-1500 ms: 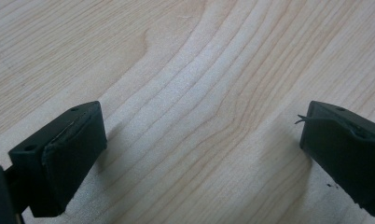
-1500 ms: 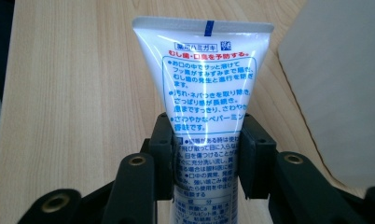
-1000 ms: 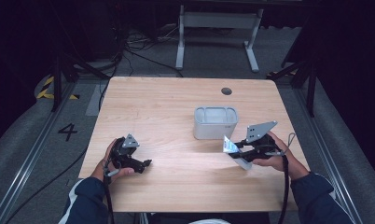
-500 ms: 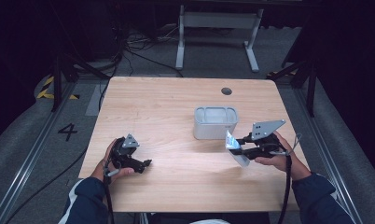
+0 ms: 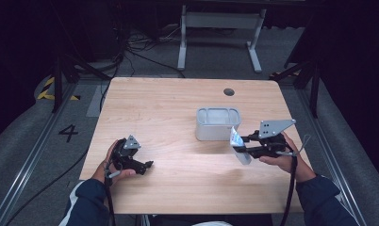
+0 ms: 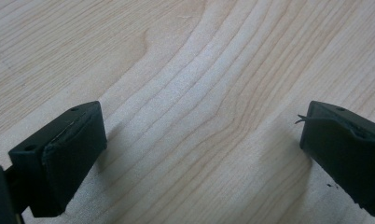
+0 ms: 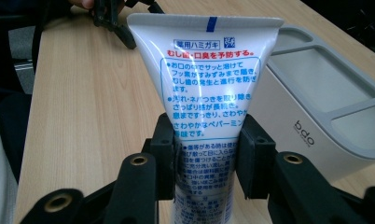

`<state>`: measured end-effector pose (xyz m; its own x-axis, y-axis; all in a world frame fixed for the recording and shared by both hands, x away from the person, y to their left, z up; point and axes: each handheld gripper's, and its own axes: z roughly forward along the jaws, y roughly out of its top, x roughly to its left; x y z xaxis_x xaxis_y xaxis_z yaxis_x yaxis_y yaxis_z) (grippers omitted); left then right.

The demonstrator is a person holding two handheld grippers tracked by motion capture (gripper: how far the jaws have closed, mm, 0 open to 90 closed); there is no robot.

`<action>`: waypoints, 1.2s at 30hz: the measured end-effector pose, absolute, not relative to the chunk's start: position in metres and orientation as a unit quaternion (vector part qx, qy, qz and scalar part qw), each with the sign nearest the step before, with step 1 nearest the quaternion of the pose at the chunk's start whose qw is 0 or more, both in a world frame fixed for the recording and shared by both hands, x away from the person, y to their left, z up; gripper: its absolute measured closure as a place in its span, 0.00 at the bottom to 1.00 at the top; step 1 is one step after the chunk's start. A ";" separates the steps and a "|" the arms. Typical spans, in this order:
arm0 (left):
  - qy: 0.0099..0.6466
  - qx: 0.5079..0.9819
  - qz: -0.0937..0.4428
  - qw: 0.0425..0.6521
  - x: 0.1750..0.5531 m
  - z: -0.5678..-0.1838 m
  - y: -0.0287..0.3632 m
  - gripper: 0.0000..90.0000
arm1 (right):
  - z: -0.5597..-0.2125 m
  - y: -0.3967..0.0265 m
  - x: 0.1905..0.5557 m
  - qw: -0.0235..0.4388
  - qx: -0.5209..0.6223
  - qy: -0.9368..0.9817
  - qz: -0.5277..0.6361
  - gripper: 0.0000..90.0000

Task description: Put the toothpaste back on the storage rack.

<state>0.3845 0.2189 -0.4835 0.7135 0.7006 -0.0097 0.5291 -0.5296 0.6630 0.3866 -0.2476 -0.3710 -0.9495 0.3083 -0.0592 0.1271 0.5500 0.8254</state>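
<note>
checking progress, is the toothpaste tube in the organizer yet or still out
Out. The right gripper holds the toothpaste tube beside the grey organizer, crimped end up; its visible compartments look empty.

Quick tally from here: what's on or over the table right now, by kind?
Toothpaste tube: 1, clamped in the right gripper
Grey compartment organizer: 1
Handheld grippers: 2, counting the left gripper, jaws open
Total: 4

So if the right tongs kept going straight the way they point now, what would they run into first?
Probably nothing soon. The right tongs, shut on the toothpaste tube, point across the wooden table toward the left tongs. The grey compartment box sits just beside that line; the tube might graze it, depth is unclear.
</note>
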 end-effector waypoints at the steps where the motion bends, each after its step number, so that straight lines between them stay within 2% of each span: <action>1: 0.356 0.865 0.130 0.330 0.384 -0.484 0.219 0.01 | -0.370 -0.248 0.386 0.102 0.125 0.873 0.460 0.72; 36: 0.355 0.865 0.131 0.330 0.385 -0.484 0.219 0.01 | -0.336 -0.249 0.388 0.146 0.140 0.831 0.518 0.72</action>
<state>0.3847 0.2190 -0.4835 0.7140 0.7001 -0.0071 0.5268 -0.5304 0.6642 0.3884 -0.2486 -0.3355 -0.9182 0.3838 -0.0981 0.0807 0.4237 0.9022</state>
